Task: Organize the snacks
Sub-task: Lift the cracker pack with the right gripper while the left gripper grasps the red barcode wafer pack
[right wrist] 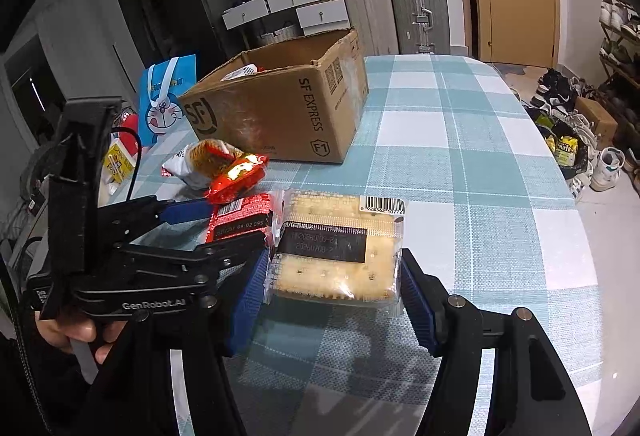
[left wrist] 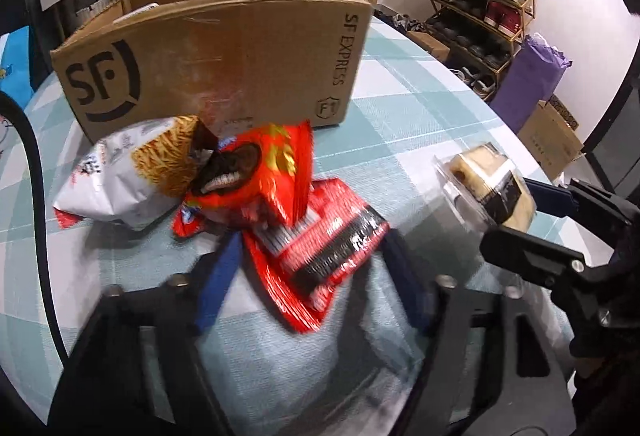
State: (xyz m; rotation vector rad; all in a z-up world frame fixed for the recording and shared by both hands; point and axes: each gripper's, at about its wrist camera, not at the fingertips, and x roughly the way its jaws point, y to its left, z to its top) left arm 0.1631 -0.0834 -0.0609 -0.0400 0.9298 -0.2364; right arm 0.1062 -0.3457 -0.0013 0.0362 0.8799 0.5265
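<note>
Right gripper (right wrist: 334, 292): its blue ribbed pads press both short ends of the clear-wrapped pack of pale square crackers (right wrist: 338, 248), lifted off the cloth.
Cracker pack: held flat with its barcode corner up, its long axis running straight across the jaws.
Left gripper (left wrist: 308, 276): jaws parted only narrowly; the flat red foil packet with a black band (left wrist: 320, 248) lies between the blue fingers (left wrist: 218, 286). The view is motion-blurred, so I judge the pads are off it, not pressing.
Red packet: resting on the teal-and-white checked tablecloth (right wrist: 460, 140), its long axis slanting away from the left jaws toward the pile.
Pile: a red cookie bag (left wrist: 256, 172) and a white bag printed with fried sticks (left wrist: 128, 172), touching, just before the box wall.
Brown cardboard shipping box (right wrist: 276, 112): open-topped, beyond the pile, some contents visible inside.
Key relation: the box lies ahead and to the left of the right jaws; the loaded right hand needs only to carry forward over the near wall, I judge.
</note>
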